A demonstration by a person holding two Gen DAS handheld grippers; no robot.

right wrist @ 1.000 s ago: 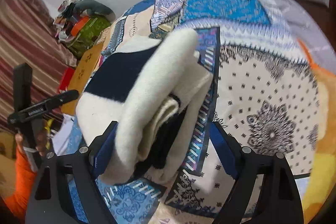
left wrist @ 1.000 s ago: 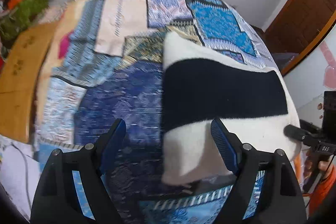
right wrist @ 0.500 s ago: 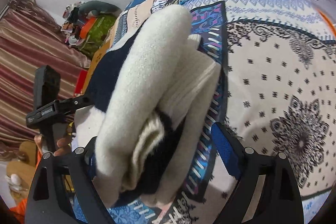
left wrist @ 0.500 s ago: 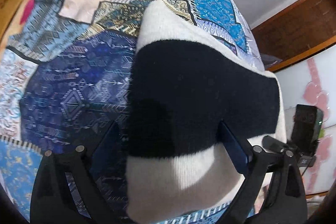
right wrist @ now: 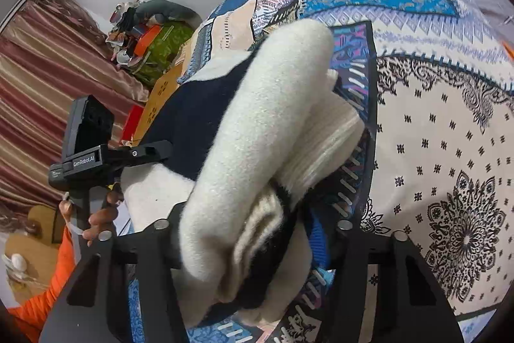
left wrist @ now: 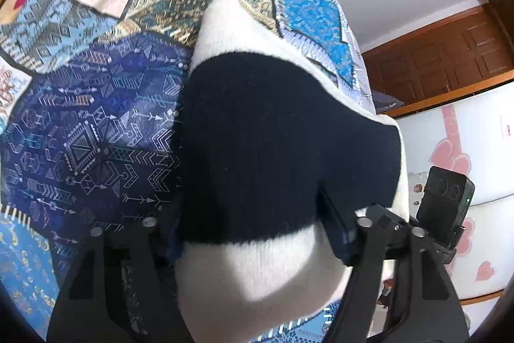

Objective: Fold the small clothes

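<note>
Two grippers work one garment: nearest us, the left gripper (left wrist: 253,233) has its jaws either side of the folded black-and-cream sweater (left wrist: 273,150), which fills the gap between them, though we cannot tell from its own view whether they actually press the knit. The right gripper (right wrist: 253,233) has its jaws shut on the bundle's thick end (right wrist: 257,182), where several stacked layers show at about 6 o'clock in its view. The sweater lies on the patchwork bedspread (left wrist: 90,134), its black band running out toward 1 o'clock in the left view, cream edges at both ends. We judge the folding nearly finished, with the step in hand being to hold the compact bundle together from two sides. Next we would need both grips firm and level, so the layers do not slide apart, then set it flat and let go. Farther off, at 10 o'clock in the right view, sits a heap of clutter (right wrist: 151,31) against striped curtains (right wrist: 41,79); a wooden door (left wrist: 449,53) stands at 2 o'clock in the left view.
</note>
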